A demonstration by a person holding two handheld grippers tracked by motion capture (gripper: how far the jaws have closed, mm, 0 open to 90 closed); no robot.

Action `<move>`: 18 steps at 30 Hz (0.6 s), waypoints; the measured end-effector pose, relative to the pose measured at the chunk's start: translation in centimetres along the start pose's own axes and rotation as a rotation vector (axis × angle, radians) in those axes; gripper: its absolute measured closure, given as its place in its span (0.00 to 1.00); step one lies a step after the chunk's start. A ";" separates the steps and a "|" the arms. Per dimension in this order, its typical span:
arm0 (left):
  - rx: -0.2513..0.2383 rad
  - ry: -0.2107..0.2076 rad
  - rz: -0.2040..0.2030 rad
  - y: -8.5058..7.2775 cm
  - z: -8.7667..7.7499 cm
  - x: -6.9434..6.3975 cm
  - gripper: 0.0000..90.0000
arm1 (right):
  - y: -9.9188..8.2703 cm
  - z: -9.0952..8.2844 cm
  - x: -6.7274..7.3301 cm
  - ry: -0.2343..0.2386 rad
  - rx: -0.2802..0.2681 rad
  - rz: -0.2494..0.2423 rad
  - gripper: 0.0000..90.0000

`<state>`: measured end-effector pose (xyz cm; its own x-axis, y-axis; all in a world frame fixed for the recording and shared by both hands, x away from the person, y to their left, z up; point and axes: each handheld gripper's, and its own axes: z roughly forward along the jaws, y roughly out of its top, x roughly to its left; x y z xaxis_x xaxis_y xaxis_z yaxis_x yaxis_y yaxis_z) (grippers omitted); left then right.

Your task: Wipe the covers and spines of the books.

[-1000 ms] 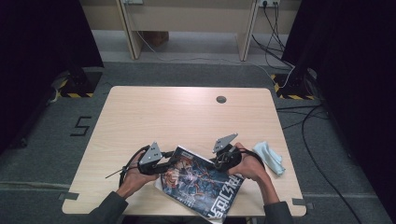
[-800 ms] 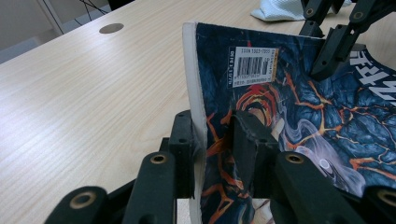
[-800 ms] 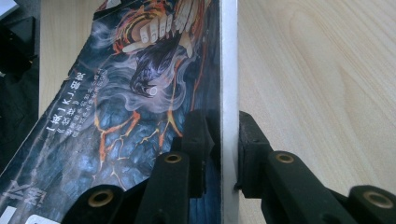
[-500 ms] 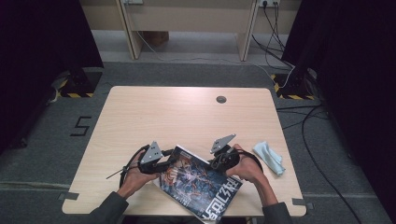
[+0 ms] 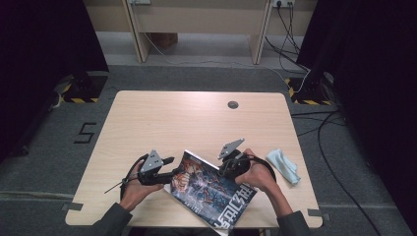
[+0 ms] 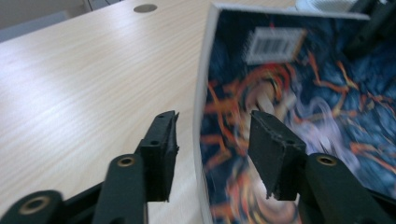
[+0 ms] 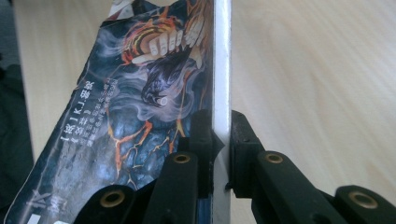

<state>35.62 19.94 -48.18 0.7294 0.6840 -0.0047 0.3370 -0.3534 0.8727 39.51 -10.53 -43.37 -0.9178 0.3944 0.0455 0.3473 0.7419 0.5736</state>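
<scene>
Since the earlier frames my left gripper (image 5: 169, 169) has just been opening its jaws, and the book (image 5: 211, 191) lies a little flatter between the two hands than before; the hands themselves hardly changed place. In the left gripper view I see the jaws now standing about half open, with the left edge of the book (image 6: 280, 116) between them: one finger (image 6: 161, 144) is over the bare table (image 6: 84, 88) just beside the white page edge, the other finger (image 6: 271, 149) is above the dark cover, and neither pad presses on the book, so this gripper holds nothing. My right gripper (image 7: 220, 140) is closed tight on the book (image 7: 140, 107): in the right gripper view the two pads pinch the white page edge from both sides, the illustrated cover going away to the left of the jaws and the wood of the table (image 7: 317, 70) to the right. In the high view the book lies near the front edge of the table (image 5: 187, 118), turned at an angle, with the right gripper (image 5: 231, 162) at its far right side and the left gripper at its left side. A light blue cloth (image 5: 284, 165) lies on the table just right of my right hand (image 5: 258, 176), apart from the book.
</scene>
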 end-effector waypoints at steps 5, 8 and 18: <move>0.062 -0.002 -0.039 -1.2 -1.4 -0.3 0.50 | 0.7 -1.1 -0.4 -0.038 0.023 -0.013 0.92; 0.101 -0.004 -0.048 -2.0 -1.7 -0.6 0.49 | 1.3 -2.0 -0.8 -0.071 0.039 -0.017 0.92; 0.176 0.033 -0.042 -2.7 -1.4 -1.0 0.50 | 4.9 -5.4 -2.4 -0.260 0.077 -0.038 0.92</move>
<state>33.14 21.11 -49.83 0.6933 0.7204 -0.0208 0.4678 -0.4279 0.7734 42.39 -10.81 -36.22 -0.8534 0.4846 -0.1921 0.3366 0.7936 0.5069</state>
